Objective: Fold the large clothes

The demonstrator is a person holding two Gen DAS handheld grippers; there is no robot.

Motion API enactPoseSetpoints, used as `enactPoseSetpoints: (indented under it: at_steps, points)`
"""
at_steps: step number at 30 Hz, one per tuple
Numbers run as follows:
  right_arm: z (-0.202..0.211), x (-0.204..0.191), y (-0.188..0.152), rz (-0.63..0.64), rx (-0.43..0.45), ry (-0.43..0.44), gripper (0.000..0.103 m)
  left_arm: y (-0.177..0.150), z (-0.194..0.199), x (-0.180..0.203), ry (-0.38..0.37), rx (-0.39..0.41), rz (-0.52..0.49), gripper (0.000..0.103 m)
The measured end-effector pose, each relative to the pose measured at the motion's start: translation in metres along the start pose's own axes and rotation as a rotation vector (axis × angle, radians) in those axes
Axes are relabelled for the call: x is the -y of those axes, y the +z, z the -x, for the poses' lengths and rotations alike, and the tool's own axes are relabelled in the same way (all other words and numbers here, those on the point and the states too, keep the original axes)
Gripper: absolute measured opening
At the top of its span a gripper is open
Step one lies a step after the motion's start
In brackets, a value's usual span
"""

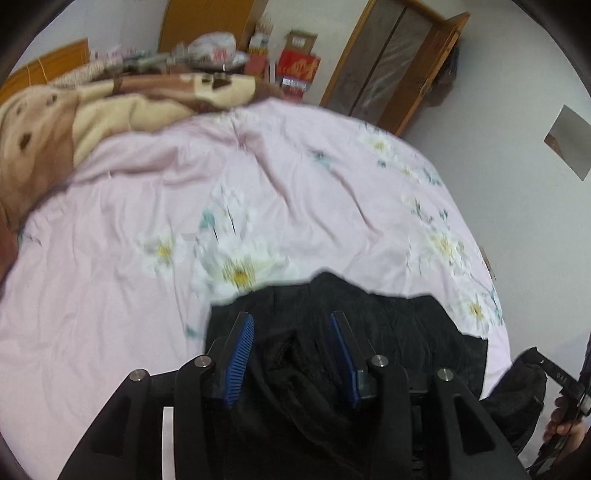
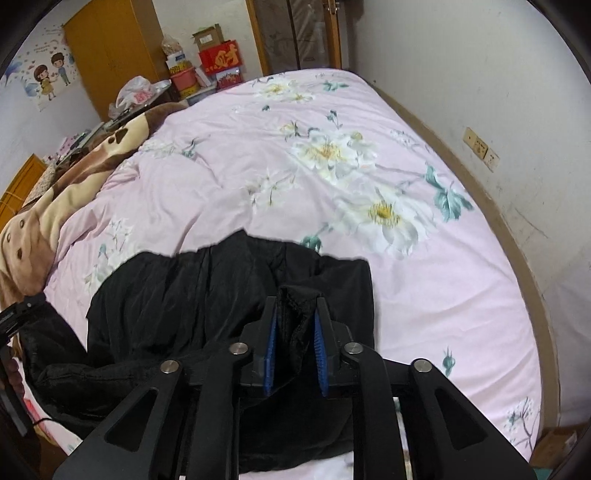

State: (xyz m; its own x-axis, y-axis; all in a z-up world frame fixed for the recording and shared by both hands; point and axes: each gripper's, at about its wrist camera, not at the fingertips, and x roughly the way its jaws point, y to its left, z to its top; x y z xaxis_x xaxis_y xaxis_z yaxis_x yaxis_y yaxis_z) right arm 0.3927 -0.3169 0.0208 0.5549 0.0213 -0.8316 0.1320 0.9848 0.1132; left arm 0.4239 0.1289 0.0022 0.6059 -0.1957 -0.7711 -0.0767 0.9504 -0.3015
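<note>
A bed [image 2: 461, 295] with a pink floral cover fills the room. Beyond its far end stand a yellow wardrobe [image 2: 110, 48], stacked boxes [image 2: 218, 59] and a wooden-framed door [image 2: 295, 33]; white walls [image 2: 480, 74] surround it.

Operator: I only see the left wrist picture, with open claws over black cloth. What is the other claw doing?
Observer: The right gripper has a bunched fold of the black garment pinched between its blue pads.
Operator: Anything on the wall on that side?
Observer: Yes, a row of yellowed wall sockets, past the bed's edge.
Operator: Any decoration?
Observer: A cartoon couple poster hangs left of the orange wardrobe.
</note>
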Motion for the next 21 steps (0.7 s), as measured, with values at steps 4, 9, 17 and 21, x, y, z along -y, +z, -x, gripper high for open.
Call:
enactPoseSetpoints:
  at_steps: [4,9,17,21]
  points:
    - [-0.011,0.006,0.010,-0.032,-0.011,-0.042,0.025,0.011,-0.002,-0.012,0.038,0.010,0.013,0.047]
    - [-0.013,0.030,0.014,-0.129,0.037,-0.006,0.026,0.008,0.003,-0.034,-0.004,0.042,0.024,0.062]
    - [0.004,0.056,-0.010,0.003,0.133,0.106,0.056,-0.027,-0.028,-0.055,-0.063,-0.065,-0.055,0.067]
    - [-0.023,0.074,-0.034,0.047,0.046,0.143,0.062,-0.043,-0.058,-0.046,-0.077,-0.133,-0.135,0.068]
